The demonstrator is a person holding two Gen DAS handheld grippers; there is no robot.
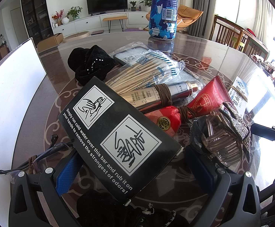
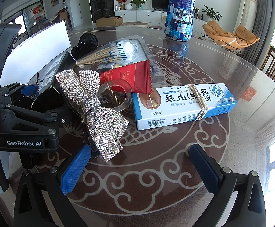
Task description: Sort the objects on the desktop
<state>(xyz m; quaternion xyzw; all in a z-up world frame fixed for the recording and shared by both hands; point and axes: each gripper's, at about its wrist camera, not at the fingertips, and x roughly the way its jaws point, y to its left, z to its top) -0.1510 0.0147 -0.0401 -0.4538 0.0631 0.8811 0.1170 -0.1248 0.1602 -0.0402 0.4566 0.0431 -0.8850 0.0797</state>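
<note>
My left gripper (image 1: 131, 160) is shut on a black box (image 1: 116, 132) with white hand-washing pictures, held tilted above the glass table (image 2: 232, 75). In the right wrist view that box (image 2: 48, 73) rises beside the left gripper's body (image 2: 23, 117). My right gripper (image 2: 140, 170) stands open over the table with nothing between its fingers. A rhinestone bow hair claw (image 2: 97, 109) lies just ahead of its left finger (image 2: 75, 170). Right of the claw lies a blue-white nail cream box (image 2: 183, 104) bound with a rubber band.
A pile sits mid-table: cotton swab bag (image 1: 147, 70), black scrunchie (image 1: 90, 64), metallic tube (image 1: 162, 94), red sachet (image 2: 131, 77), red packet (image 1: 166, 121). A blue bottle (image 2: 181, 9) stands at the back, a white panel (image 1: 10, 87) at the left. Glasses (image 1: 42, 151) lie at the near left.
</note>
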